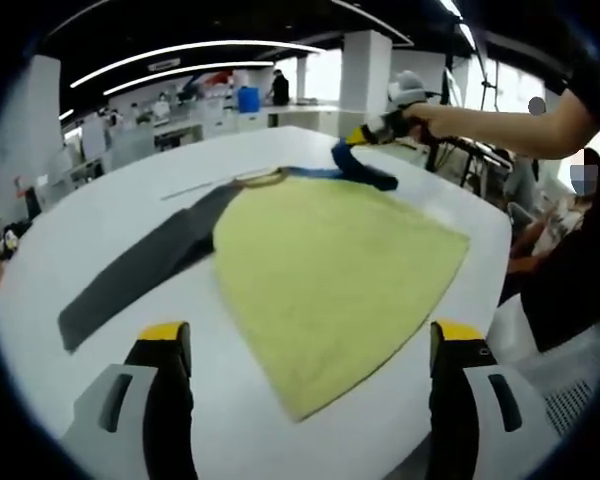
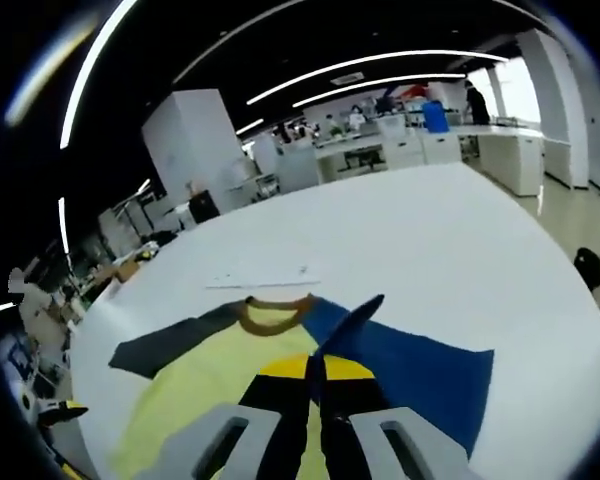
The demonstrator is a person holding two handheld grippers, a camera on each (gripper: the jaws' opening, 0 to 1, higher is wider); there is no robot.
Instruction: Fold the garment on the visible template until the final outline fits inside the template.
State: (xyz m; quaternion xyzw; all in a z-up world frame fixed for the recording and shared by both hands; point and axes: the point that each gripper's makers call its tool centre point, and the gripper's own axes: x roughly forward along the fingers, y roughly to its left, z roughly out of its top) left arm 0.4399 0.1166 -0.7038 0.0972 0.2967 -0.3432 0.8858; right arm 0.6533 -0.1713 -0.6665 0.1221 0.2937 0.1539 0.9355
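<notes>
While the shirt (image 1: 330, 270) lies flat, collar away from the spread left gripper (image 1: 310, 350), the right gripper (image 2: 315, 385) pinches its blue sleeve (image 2: 400, 365).

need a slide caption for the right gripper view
Right gripper, jaws shut on the blue sleeve, lifts it over the yellow shirt on a white table.

We are looking at a white table (image 1: 100, 210) that is carrying a garment (image 1: 330, 270) spread flat, its yellow body lying toward five o'clock in the left gripper view and its dark grey sleeve (image 1: 140, 270) stretching toward eight o'clock across the bare surface.
</notes>
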